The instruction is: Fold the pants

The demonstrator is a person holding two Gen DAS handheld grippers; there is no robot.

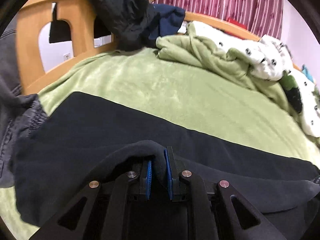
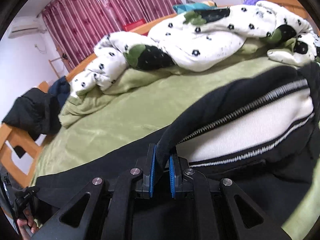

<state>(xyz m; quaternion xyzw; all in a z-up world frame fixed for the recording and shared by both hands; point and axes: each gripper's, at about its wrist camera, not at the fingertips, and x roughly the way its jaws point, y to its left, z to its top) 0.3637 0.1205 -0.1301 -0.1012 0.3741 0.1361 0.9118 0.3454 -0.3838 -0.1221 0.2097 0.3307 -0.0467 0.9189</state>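
Black pants [image 1: 104, 124] lie across the green blanket on the bed. My left gripper [image 1: 158, 161] is shut on a raised fold of the pants' near edge, cloth pinched between the blue pads [image 1: 167, 166]. In the right wrist view my right gripper [image 2: 162, 160] is shut on the black waist edge of the pants [image 2: 230, 92]. That end is lifted, showing a white lining [image 2: 250, 124] and grey-white zigzag stitching along the waistband.
A green blanket [image 1: 160, 84] covers the bed. A rumpled white flower-print quilt [image 2: 200, 40] lies at the far side. Dark jackets [image 1: 124, 14] hang over the wooden bed frame [image 1: 66, 8]. A grey garment [image 1: 12, 104] is at the left. Maroon curtains are behind.
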